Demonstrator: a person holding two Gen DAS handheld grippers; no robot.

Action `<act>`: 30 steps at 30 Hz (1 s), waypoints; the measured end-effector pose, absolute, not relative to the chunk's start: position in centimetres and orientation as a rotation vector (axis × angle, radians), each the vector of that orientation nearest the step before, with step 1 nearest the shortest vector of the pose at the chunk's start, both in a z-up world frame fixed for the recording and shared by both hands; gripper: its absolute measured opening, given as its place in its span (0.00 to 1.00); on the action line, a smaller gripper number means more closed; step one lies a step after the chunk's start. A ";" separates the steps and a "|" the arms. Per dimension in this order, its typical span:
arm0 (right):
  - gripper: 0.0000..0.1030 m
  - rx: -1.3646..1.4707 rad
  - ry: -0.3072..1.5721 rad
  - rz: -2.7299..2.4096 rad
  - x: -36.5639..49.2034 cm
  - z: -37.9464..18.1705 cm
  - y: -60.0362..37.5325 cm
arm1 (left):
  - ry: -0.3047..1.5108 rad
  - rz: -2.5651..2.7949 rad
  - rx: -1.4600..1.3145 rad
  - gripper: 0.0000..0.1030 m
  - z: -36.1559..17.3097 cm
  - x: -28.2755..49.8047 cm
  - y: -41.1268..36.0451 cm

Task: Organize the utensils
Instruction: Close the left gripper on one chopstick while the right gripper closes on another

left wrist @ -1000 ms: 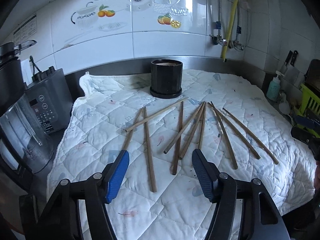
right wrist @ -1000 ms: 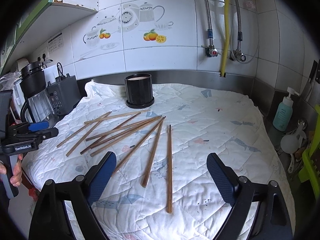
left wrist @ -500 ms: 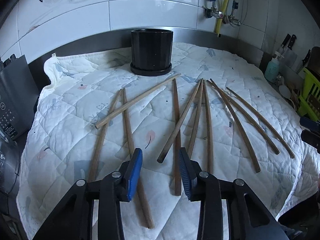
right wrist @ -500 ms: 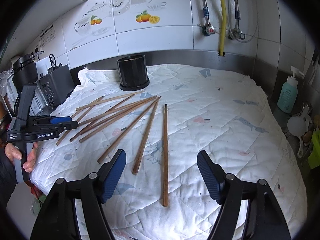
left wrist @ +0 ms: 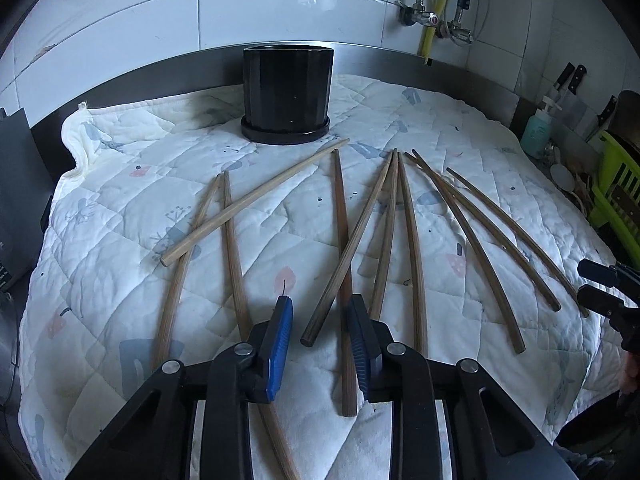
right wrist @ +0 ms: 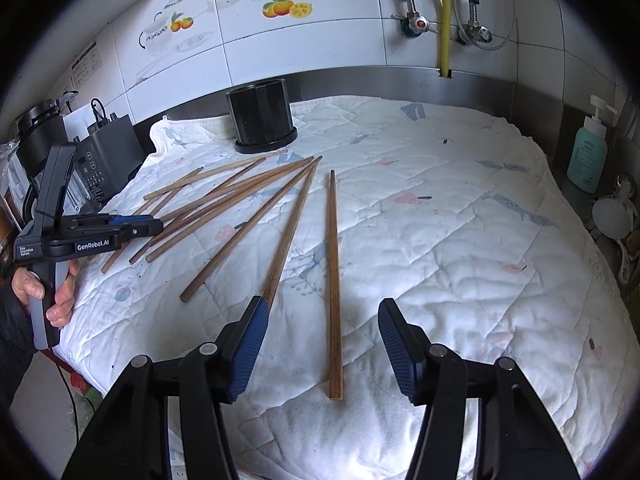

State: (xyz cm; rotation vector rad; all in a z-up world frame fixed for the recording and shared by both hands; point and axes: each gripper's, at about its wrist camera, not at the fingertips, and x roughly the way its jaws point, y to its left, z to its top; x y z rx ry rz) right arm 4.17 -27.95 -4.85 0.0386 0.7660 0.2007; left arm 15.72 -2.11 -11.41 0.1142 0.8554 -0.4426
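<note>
Several long wooden chopsticks lie fanned out on a white quilted cloth. A black cylindrical holder stands at the back; it also shows in the right wrist view. My left gripper is low over the cloth, jaws narrowed but apart, with the near end of one chopstick between them. My right gripper is open, low over the cloth, straddling the near part of a lone chopstick. The left gripper also shows in the right wrist view.
A blender and a dark appliance stand left of the cloth. A soap bottle, a white ladle and a green rack are at the right. Tiled wall and pipes are behind.
Both grippers have moved down and forward toward the chopsticks. The left jaws have narrowed a lot around a chopstick end. The right jaws have narrowed a little.
</note>
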 end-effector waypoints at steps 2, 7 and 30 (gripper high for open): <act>0.59 0.041 0.764 0.205 4.0 -4.9 -28.0 | 0.860 -0.453 0.104 0.30 -11.5 15.9 -2.1; 0.57 0.043 0.759 0.205 4.1 -5.0 -28.3 | 0.882 -0.489 0.085 0.28 -11.7 16.3 -2.2; 0.38 0.041 0.751 0.185 4.3 -6.1 -28.6 | 0.781 -0.504 0.102 0.07 -7.7 14.2 -2.5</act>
